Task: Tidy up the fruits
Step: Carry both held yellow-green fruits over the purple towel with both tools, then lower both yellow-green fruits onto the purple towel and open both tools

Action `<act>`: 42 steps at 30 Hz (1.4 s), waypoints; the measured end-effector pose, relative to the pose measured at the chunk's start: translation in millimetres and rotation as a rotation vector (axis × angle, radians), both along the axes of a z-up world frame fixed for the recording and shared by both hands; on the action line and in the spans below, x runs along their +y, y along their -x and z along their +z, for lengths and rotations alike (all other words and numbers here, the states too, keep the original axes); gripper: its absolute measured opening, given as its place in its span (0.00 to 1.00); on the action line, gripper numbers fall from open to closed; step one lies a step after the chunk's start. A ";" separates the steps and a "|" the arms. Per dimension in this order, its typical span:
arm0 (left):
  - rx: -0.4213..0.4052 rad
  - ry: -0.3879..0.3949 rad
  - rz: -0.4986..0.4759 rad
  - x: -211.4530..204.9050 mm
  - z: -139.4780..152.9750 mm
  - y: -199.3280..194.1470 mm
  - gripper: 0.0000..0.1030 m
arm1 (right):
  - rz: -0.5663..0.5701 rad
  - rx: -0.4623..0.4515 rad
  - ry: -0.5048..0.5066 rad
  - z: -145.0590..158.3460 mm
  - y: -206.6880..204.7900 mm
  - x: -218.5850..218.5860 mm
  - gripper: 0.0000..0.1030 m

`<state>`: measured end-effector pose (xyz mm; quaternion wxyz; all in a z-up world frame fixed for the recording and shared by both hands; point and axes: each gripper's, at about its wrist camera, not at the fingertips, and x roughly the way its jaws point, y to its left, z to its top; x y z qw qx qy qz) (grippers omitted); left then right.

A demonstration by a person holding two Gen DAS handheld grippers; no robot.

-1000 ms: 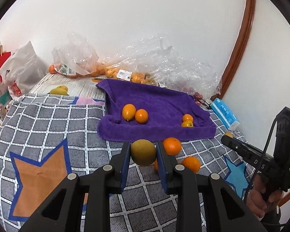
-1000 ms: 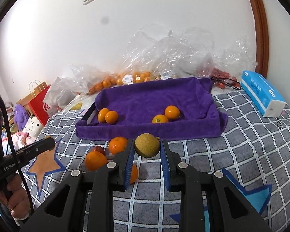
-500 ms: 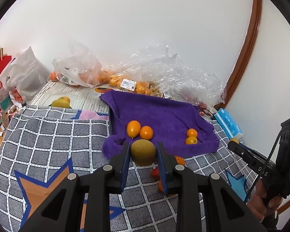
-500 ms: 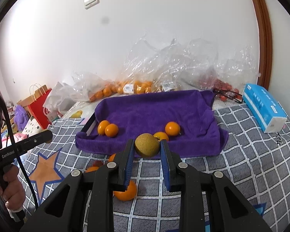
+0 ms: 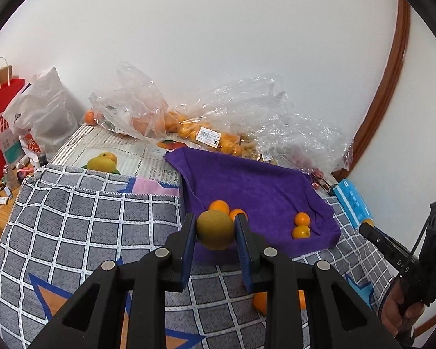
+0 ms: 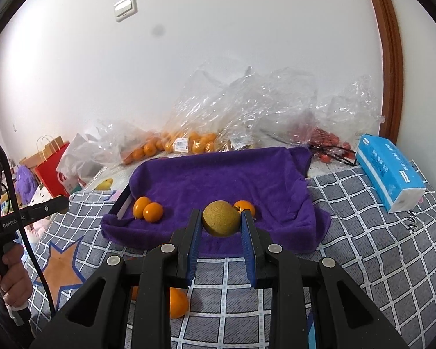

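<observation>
The left tool [image 5: 215, 234] is pinching a round brownish-green fruit [image 5: 215, 229] between its blue pads. The right tool [image 6: 221, 226] is pinching a similar fruit [image 6: 221, 222] in the same way. Both fruits hang in the lower centre of their frames, raised above the near edge of the purple towel [image 5: 247, 180]. The towel lies straight ahead of each tool, in the middle of the frame. Two pairs of small oranges [image 6: 148, 208] rest on its near part, one pair left and one pair right. Some oranges [image 6: 177, 302] lie on the checked cloth [image 5: 87, 221] below the tools. I judge that the next move is forward and down onto the free purple area behind the oranges. The right tool looks a little nearer to it.
</observation>
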<state>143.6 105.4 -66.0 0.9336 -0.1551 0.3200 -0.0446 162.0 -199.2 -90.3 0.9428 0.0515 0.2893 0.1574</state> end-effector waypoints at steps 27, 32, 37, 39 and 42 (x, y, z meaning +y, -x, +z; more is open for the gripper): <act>-0.006 0.002 -0.056 -40.4 -7.8 -75.1 0.25 | -0.056 -0.047 0.020 11.0 -59.9 -12.2 0.26; -0.006 -0.015 -0.035 -37.6 -32.6 -88.2 0.25 | -0.081 0.001 -0.021 -18.9 -78.6 -19.7 0.26; 0.038 0.025 -0.013 -25.2 -50.8 -94.0 0.25 | -0.092 0.022 0.001 -29.7 -84.4 -22.9 0.26; 0.038 0.023 -0.002 -22.6 -53.6 -93.3 0.25 | -0.088 0.037 0.009 -34.7 -85.4 -23.3 0.26; 0.035 0.032 0.004 -21.3 -55.9 -92.4 0.25 | -0.085 0.062 0.013 -41.1 -89.1 -22.6 0.26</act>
